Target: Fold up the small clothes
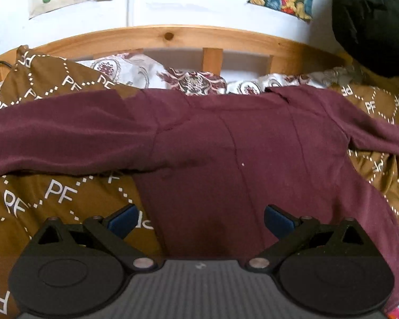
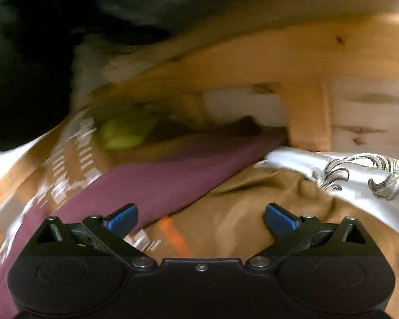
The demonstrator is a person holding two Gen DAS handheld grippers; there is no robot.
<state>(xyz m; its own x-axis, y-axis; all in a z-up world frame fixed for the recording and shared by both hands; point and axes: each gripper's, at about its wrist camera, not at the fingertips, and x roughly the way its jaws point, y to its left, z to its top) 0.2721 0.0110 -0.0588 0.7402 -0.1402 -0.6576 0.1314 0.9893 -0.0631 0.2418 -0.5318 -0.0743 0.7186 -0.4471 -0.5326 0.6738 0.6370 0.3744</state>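
Note:
A maroon long-sleeved top [image 1: 226, 143] lies spread flat on a brown bedcover [image 1: 53, 194] printed with white "PF" letters. One sleeve stretches to the left and the other to the right. My left gripper [image 1: 200, 219] is open and empty, low over the lower part of the top. In the blurred right wrist view a maroon sleeve [image 2: 157, 175] runs from the lower left toward the headboard. My right gripper [image 2: 200, 219] is open and empty above the brown cover [image 2: 239, 212], its left finger over the sleeve's edge.
A wooden headboard [image 1: 173, 37] crosses the back, with patterned white pillows [image 1: 146, 71] below it. A black cloth bundle [image 1: 372, 21] sits at the far right. In the right wrist view, a yellow-green object [image 2: 125, 133] and white patterned fabric [image 2: 345, 175] lie near wooden slats [image 2: 308, 111].

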